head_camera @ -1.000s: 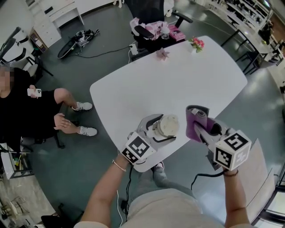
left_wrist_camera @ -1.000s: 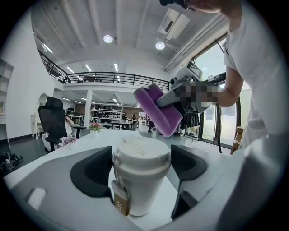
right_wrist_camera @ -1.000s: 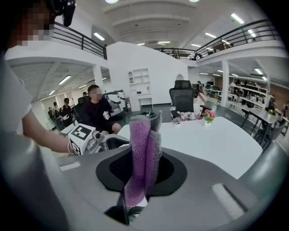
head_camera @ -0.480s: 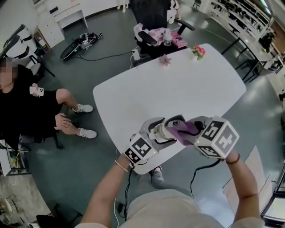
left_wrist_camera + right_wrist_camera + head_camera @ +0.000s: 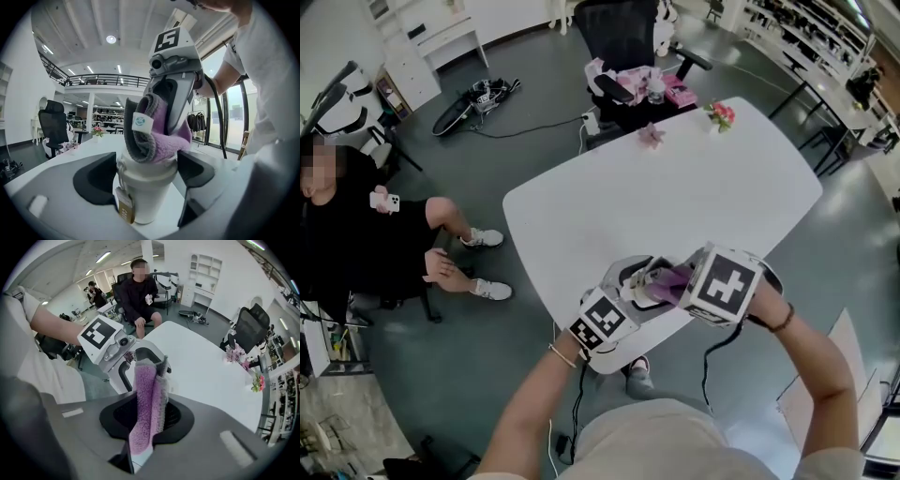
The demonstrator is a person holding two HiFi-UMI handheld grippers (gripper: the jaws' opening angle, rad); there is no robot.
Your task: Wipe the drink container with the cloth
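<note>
Head view: white bench (image 5: 694, 178). At its near edge stands a cup (image 5: 645, 287), held in the left claw (image 5: 639, 281). The right claw (image 5: 673, 279) comes in from the right, and its purple cloth (image 5: 673, 276) is on the cup's top. A person (image 5: 356, 234) sits to the left of the bench.

Left gripper view: jaws pressed on both sides of the upright white cup. A brown tag (image 5: 124, 211) hangs at its side. The folded cloth rests on the lid.

Right gripper view: jaws pinching the cloth, which is purple pile with a grey backing. The left claw is just beyond.
</note>
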